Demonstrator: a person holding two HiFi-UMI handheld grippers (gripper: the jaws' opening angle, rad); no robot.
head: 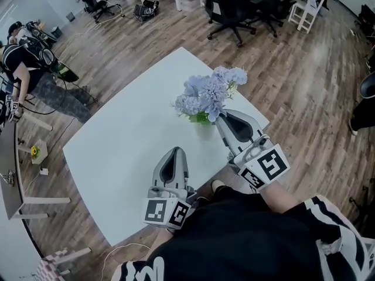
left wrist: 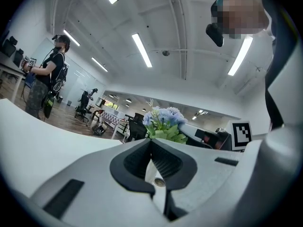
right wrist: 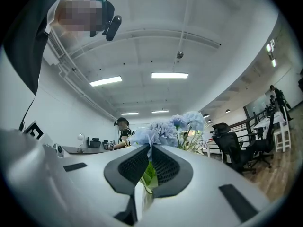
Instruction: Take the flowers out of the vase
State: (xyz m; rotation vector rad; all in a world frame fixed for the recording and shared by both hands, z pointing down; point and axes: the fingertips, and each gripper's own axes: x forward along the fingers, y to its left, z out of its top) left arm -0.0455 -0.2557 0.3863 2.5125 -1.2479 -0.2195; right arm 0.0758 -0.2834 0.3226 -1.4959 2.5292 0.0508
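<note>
- The right claw (head: 221, 117) is pinched down to a narrow slit on the flowers (head: 208, 92). Its own view shows green stems and leaves caught between the dark ribbed pads (right wrist: 165, 167).
- The pale blue blooms spread just above and beyond that claw's tips, leaning away from it.
- The vase (head: 204, 126) sits right under the tips. It shows only as a pale sliver below the leaves, so how far the stems are in it cannot be told.
- Behind the jaws, the marker cube (head: 266, 165) rides on the claw's back end, close to the person's dark striped sleeve (head: 328, 227).
- The left claw (head: 176, 149) is closed with nothing in it, its pads (left wrist: 137, 162) meeting at the tips.
- It lies low over the white table (head: 117, 139), well back from the flowers. They stand ahead of it and to its right, apart from its tips.
- From the left claw's view the right claw's marker cube shows to the right of the bouquet.
- Past the table edge beyond both claws runs a wood floor (head: 304, 81) with black office chairs (head: 228, 7).
- Far off to the left claw's left, another person (head: 35, 69) stands by a desk.
</note>
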